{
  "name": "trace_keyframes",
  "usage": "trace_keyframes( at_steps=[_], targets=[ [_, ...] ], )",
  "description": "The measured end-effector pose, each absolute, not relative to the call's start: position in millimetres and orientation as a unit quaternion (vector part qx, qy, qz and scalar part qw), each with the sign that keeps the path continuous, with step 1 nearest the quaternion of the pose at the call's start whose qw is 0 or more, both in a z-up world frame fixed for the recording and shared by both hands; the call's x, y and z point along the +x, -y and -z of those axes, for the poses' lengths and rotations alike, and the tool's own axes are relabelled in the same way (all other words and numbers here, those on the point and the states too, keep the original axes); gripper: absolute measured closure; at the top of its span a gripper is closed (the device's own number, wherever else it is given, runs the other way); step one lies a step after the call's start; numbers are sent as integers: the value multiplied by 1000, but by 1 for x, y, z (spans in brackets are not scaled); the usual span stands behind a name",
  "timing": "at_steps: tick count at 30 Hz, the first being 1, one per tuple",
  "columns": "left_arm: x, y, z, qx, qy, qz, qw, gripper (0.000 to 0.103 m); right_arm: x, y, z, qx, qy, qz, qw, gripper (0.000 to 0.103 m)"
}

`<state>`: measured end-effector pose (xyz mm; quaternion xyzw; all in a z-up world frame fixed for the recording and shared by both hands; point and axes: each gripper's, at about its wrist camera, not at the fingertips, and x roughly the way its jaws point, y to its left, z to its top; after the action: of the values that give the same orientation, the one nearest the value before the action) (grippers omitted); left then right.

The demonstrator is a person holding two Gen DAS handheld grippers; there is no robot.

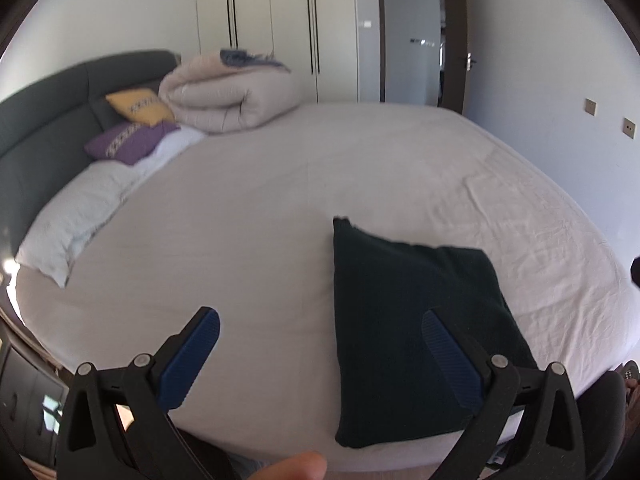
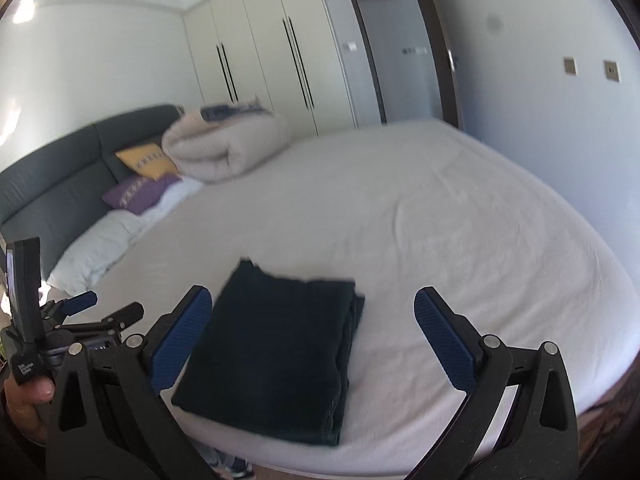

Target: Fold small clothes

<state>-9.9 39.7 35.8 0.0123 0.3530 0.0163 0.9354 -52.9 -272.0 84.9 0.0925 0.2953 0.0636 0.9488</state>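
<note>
Soft even daylight, bright glare spot at ten o'clock in the right wrist view, strong fisheye bending and dark corners, slight motion blur, dark folded cloth (image 2: 272, 352) nearly textureless

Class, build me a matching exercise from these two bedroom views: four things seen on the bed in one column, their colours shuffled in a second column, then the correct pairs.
Things:
1. folded garment
2. rolled duvet
3. upper cushion
4. lower cushion

Colours:
A. purple
B. beige
C. very dark, almost black
D. yellow

Pairs: 1-C, 2-B, 3-D, 4-A
</note>
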Motion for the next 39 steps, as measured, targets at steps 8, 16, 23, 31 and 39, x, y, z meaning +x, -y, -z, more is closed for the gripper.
trace_keyframes(
  at_steps=[8,16,23,31,39],
  targets=[
    [-4,-44,-15,21,-380,-29,924,0,-24,239,-43,84,-374,-22,923,0],
    [-2,-39,-5,22,-395,-17,918,0,-20,236,-21,75,-404,-23,911,0],
    [-3,-40,-4,17,-394,-20,919,0,-17,231,-17,70,-412,-22,908,0],
    [-3,-42,-3,15,-396,-19,918,0,-15,226,-14,62,-416,-21,907,0],
    [-1,-44,0,13,-402,-19,916,0,-10,225,-13,58,-424,-22,904,0]
  ],
)
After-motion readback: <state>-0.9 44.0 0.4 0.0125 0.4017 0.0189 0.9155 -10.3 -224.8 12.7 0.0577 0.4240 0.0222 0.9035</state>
